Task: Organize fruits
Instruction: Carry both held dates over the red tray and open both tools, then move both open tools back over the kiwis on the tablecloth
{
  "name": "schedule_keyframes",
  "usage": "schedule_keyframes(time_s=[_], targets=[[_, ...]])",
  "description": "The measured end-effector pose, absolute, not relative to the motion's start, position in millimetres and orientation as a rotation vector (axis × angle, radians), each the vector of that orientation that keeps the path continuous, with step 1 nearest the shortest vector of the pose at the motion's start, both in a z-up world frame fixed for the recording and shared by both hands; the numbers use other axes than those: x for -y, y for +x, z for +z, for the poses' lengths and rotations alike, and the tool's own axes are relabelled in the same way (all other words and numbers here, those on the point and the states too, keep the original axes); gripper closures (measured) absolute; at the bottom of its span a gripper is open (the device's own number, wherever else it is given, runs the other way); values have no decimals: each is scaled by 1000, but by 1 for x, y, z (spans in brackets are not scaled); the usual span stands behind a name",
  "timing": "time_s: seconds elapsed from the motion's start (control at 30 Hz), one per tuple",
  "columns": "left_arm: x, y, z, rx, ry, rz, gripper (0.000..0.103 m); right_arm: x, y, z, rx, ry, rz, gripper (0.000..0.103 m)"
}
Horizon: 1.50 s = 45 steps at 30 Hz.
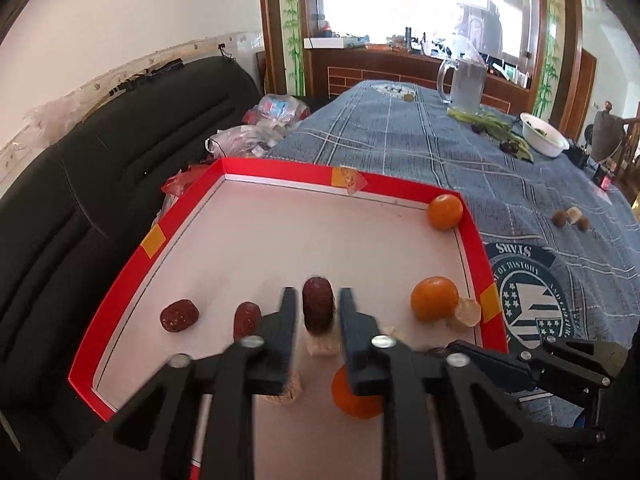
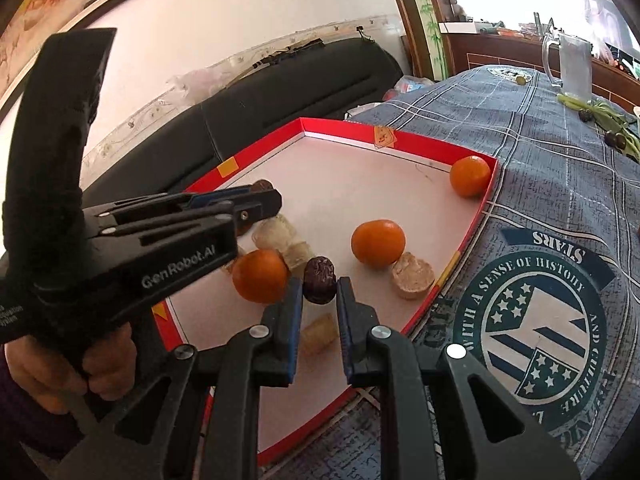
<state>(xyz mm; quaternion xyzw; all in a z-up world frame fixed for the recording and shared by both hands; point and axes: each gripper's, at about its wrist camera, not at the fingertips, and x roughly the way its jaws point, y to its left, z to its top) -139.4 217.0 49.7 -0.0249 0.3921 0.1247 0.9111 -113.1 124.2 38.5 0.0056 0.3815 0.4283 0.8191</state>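
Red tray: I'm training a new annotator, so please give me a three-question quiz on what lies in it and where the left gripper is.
1. True or false: the corner orange sits inside the red tray, against its far wall.
2. What stands between the fingers of the left gripper? A) a glass mug B) a dark red date C) a white bowl
3. Fill in: in the right wrist view, the pale round piece lies right beside an ____.

Key: 1 true; 2 B; 3 orange.
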Motion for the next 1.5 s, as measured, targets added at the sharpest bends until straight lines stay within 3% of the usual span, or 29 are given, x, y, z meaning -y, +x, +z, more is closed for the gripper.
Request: schedule_keyframes(time_s=[0.03,0.07,0.2,0.37,0.8,1.3,1.5], targets=[[-216,-139,49,-811,-50,261,49,-124,-113,39,-814,11,912,83],[-215,-140,50,-807,-46,264,41,-124,-114,39,-816,12,912,82],[-214,-143,54,-797,-48,268,36,-120,-112,41,-833,54,924,59],[-213,-148,63,-771,-78,283,25,-110,-114,48,-783,88,900,49],[-214,-156,69,-754,-144,294,25,-98,-118,57,-707,114,851,31],[-196,-168,83,-707,-46,269,23,-62,-91,53,-766,319,760,30],[-161,-161,90,-711,40,187,23,-22,-92,77,-717,342,747,29]])
